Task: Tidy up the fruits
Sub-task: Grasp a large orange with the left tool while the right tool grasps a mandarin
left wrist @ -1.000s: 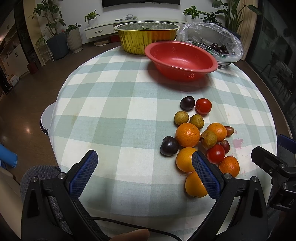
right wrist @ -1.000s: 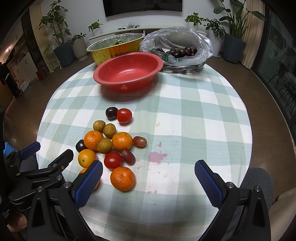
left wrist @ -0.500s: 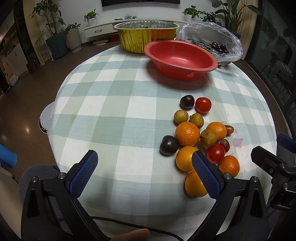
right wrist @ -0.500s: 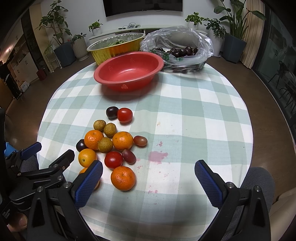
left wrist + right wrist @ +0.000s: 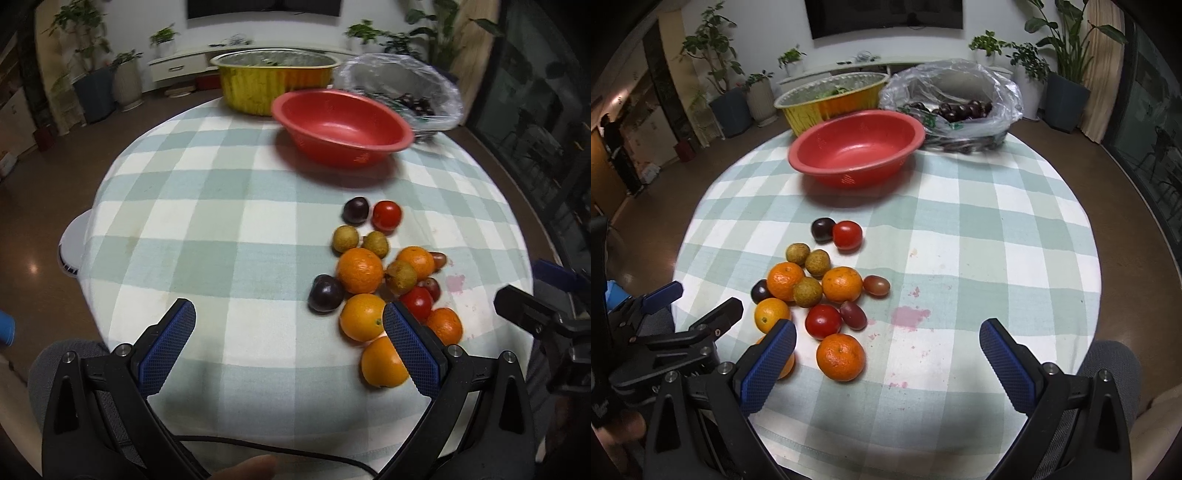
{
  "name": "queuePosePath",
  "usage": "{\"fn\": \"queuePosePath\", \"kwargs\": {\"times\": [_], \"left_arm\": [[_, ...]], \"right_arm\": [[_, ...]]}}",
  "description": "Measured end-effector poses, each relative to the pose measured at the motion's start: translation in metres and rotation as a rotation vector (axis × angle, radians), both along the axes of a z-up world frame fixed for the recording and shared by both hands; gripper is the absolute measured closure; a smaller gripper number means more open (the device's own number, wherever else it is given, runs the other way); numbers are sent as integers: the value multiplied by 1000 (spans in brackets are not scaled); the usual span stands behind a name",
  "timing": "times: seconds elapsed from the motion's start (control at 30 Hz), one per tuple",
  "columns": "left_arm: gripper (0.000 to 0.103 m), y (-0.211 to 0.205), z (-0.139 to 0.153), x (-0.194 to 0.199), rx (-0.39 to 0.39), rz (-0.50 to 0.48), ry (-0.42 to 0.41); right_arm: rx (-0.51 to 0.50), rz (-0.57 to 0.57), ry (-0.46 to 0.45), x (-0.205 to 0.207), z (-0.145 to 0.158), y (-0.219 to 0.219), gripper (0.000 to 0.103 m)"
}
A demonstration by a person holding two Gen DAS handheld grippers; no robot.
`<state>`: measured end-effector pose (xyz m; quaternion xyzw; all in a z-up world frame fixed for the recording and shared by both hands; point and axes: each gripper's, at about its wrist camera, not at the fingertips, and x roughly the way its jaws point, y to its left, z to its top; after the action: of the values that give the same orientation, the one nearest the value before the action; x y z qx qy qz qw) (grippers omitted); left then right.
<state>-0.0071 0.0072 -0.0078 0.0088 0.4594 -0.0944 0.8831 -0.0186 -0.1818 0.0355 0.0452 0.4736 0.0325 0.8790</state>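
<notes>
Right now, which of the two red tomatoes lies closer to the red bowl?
The tomato touching the dark plum, at the cluster's far edge toward the red bowl. The other tomato sits deep among the oranges.

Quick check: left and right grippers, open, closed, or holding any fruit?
Left gripper: open, holding nothing.
Right gripper: open, holding nothing.

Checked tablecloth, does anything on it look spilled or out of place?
Yes. A pink stain with smaller pink specks marks the green-and-white checked tablecloth, just right of the loose fruit pile and apart from it. It looks like dried juice. The red plastic bowl sits empty and upright.
</notes>
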Motion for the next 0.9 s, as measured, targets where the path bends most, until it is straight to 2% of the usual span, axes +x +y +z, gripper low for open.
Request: {"fn": "queuePosePath", "kwargs": {"times": [0.07,0.17,0.23,0.3,0.47,0.57,0.67,0.8,0.83,0.9], "left_arm": [[0,1,1,-1,-9,-54,6],[0,0,-1,-7,49,-115,-8],[0,-2,-7,-10,76,-150,16],[0,-3,-13,-15,66,-183,51],[0,-16,-23,-26,31,-259,86],[0,-26,-27,-29,40,-287,96],[0,-31,-29,-30,15,-312,98],[1,-32,-31,-26,-20,-321,98],[2,-31,-31,-25,-28,-324,98],[11,-31,-31,-23,-40,-339,100]], "right_arm": [[27,25,-23,-3,2,-3,3],[46,49,-55,-6,5,-9,3],[31,82,-64,-9,2,-8,3],[24,110,-62,-12,-2,-8,4],[73,159,-23,-16,-14,-9,14],[94,184,-17,-15,-16,-8,18],[111,214,-17,-16,-17,-6,27],[124,244,4,-15,-22,-4,32],[127,246,8,-14,-23,-4,33],[136,251,15,-14,-25,-5,37]]}}
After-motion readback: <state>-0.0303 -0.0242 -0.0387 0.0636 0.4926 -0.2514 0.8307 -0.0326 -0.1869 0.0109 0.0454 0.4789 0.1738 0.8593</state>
